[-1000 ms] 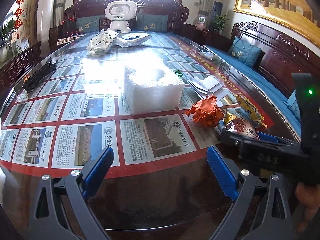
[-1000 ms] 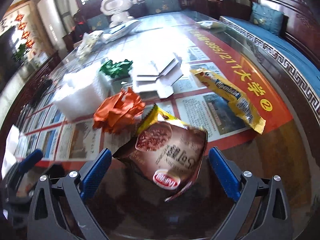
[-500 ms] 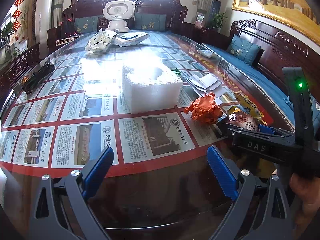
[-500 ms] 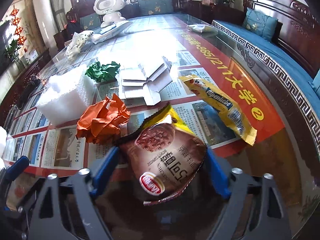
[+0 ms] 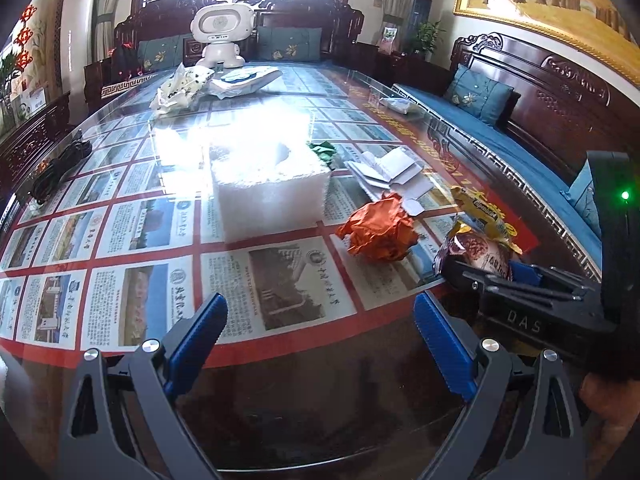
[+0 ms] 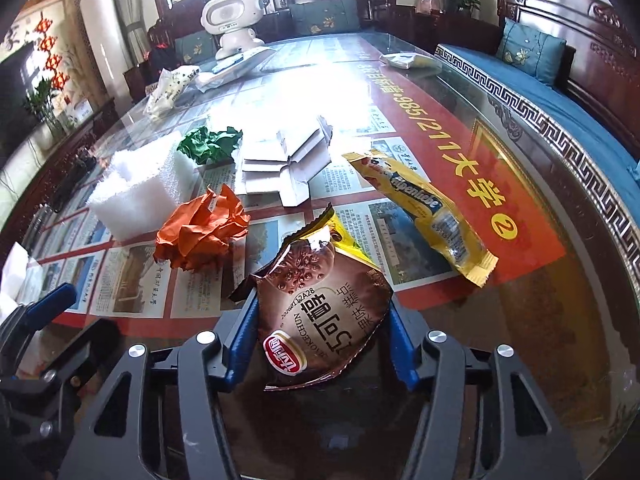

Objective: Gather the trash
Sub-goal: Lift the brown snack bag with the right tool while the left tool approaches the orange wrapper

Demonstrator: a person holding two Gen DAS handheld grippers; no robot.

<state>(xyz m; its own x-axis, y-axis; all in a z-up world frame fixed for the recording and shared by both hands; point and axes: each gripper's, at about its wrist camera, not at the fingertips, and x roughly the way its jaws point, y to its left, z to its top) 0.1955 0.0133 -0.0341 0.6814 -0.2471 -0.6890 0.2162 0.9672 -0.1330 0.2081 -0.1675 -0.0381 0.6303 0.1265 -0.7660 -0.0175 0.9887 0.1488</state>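
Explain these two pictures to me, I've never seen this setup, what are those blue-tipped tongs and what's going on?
Those tongs are hand-held two-finger grippers, one in each of a person's hands, each carrying a camera that looks forward along its fingers. The left gripper, in its own view, is open and holds nothing. The right gripper, in its own view, is closed on a brown crinkled snack bag. On the glass-topped table lie a crumpled orange paper ball, a yellow candy wrapper, a white foam block, flattened white cardboard and crumpled green paper.
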